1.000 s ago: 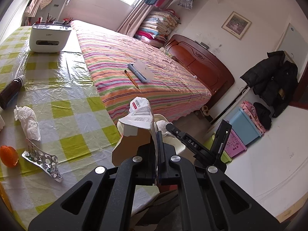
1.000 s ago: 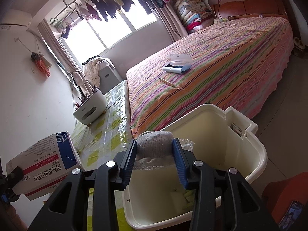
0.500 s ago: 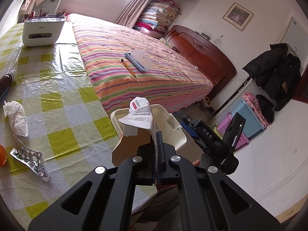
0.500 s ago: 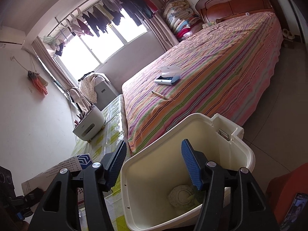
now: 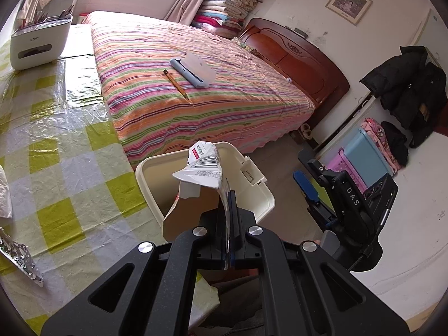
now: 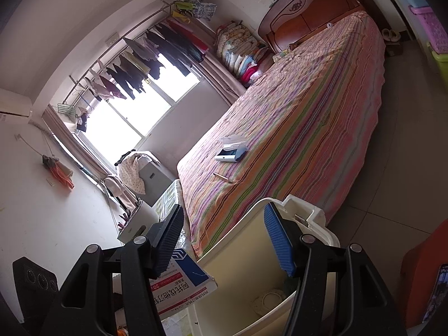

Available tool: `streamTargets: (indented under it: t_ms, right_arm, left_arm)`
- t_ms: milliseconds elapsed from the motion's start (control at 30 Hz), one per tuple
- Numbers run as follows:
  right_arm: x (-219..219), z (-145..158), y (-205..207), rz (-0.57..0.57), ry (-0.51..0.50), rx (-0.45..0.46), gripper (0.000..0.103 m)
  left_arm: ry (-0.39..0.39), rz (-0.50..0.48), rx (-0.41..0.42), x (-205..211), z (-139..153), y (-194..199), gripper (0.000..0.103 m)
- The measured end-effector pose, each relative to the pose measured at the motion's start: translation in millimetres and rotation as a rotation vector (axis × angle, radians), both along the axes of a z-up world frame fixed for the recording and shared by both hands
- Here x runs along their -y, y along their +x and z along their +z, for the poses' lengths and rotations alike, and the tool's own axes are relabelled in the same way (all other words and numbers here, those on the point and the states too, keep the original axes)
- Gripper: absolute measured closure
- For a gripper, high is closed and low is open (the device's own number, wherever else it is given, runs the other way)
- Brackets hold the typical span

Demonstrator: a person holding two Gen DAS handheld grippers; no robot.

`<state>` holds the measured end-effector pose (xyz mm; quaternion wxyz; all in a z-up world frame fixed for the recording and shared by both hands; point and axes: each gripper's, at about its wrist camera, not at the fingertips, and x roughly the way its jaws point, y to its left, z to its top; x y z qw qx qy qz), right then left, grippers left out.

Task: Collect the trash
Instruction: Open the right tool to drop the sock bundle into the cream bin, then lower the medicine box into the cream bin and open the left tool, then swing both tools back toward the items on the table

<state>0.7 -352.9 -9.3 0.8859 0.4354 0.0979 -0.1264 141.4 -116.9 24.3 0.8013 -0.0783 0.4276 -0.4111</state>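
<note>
So the left gripper (image 5: 230, 210) is clamped tight on a flattened medicine box (image 5: 200, 173), holding it right over the cream trash bin (image 5: 260, 193), presumably to drop it. The right gripper (image 6: 224, 240) has just been opening; nothing's between its jaws.

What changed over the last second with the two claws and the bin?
The right claw has just been opening: it let its grey wad drop into the cream bin and is now empty. The left claw carried the flattened medicine box over the bin, still clamped. The bin stayed put.
</note>
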Motion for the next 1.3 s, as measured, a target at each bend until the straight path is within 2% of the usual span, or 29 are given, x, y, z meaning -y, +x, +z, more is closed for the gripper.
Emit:
streamTargets:
  t_ms: [233,433,467,533,567,600,767,967,1100,1200,1300]
  right_arm:
    - [5.0,1.9,-3.4,-0.003,0.008,0.015,0.045]
    - [7.0,1.1,-4.0,0.006,0.017,0.02,0.045]
    - [6.8,1.3,-4.2,0.008,0.017,0.02,0.045]
    - [6.6,1.4,-4.5,0.009,0.016,0.02,0.045]
    - [6.5,1.4,-4.4,0.009,0.017,0.02,0.045]
    - [6.4,1.4,-4.3,0.01,0.018,0.02,0.045]
    - [3.2,1.9,-1.3,0.026,0.019,0.012,0.045]
    - [-6.3,6.1,8.4,0.059,0.003,-0.002,0.045]
    - [-17.3,9.8,19.3,0.101,-0.019,-0.017,0.043]
    - [-30.5,15.1,28.2,0.13,-0.046,-0.023,0.037]
    - [-45.8,20.0,38.1,0.171,-0.075,-0.025,0.037]
  left_arm:
    - [0.071,-0.039,0.0,38.3,-4.0,8.7,0.102]
    - [0.122,-0.062,0.036,61.5,-4.5,5.4,0.1]
    - [0.125,-0.063,0.036,63.4,-4.3,5.2,0.095]
    - [0.125,-0.045,0.039,62.9,-2.4,4.9,0.062]
    - [0.121,-0.019,0.055,59.8,0.3,4.0,0.03]
    - [0.11,0.013,0.083,54.1,3.7,1.3,0.023]
    - [0.11,0.05,0.145,25.7,17.5,-8.9,0.023]
    - [0.158,0.134,0.209,-33.7,29.9,-18.4,0.019]
    - [0.211,0.183,0.228,-76.9,31.9,-27.3,0.014]
    - [0.265,0.211,0.241,-107.8,28.5,-34.6,0.013]
    - [0.322,0.245,0.281,-135.7,23.6,-43.7,0.013]
